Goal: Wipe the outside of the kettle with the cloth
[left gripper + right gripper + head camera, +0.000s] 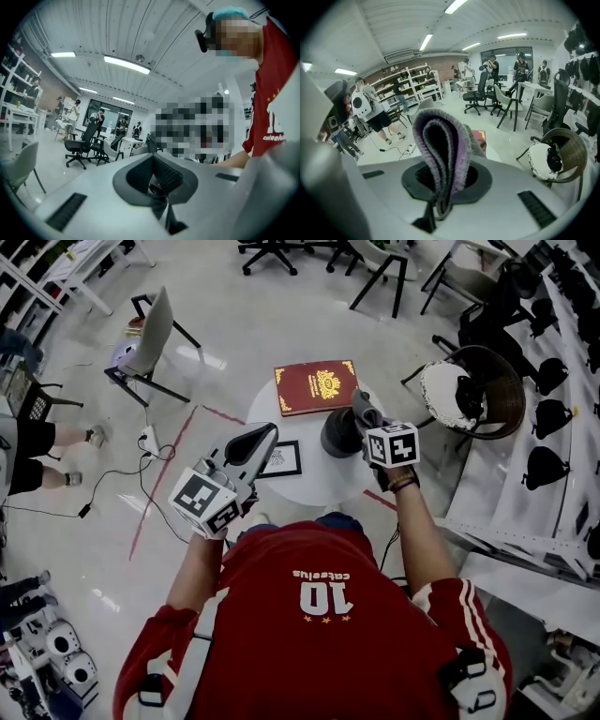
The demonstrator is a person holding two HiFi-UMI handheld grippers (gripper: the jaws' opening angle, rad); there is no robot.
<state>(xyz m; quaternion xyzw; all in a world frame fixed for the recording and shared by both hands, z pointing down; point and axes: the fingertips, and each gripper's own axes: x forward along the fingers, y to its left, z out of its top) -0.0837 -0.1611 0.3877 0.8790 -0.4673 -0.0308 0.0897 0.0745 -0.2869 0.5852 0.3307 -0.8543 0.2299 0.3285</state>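
Head view: the round white table [309,486] sits at centre frame, carrying a red hardback book [317,386] at its upper edge, a small black-framed picture [281,458] at left, and what looks like the dark grey rounded kettle [337,434] at right. The right gripper [367,416] hangs just over the kettle with the folded grey-and-purple knit cloth [359,400]. Whether cloth and kettle touch cannot be told. The left gripper [261,439] is held above the table's left side, apart from everything. The kettle stands near the table's right rim, with a wicker chair [502,381] beyond, so there is little room there.

Left gripper view: the left gripper [157,180] points up into the room, jaws together on nothing.

Right gripper view: the right gripper [439,190] is clamped on the cloth [440,140], which stands up and hides the kettle. Judging by this, the cloth is in hand and the wiping is ahead or barely begun.
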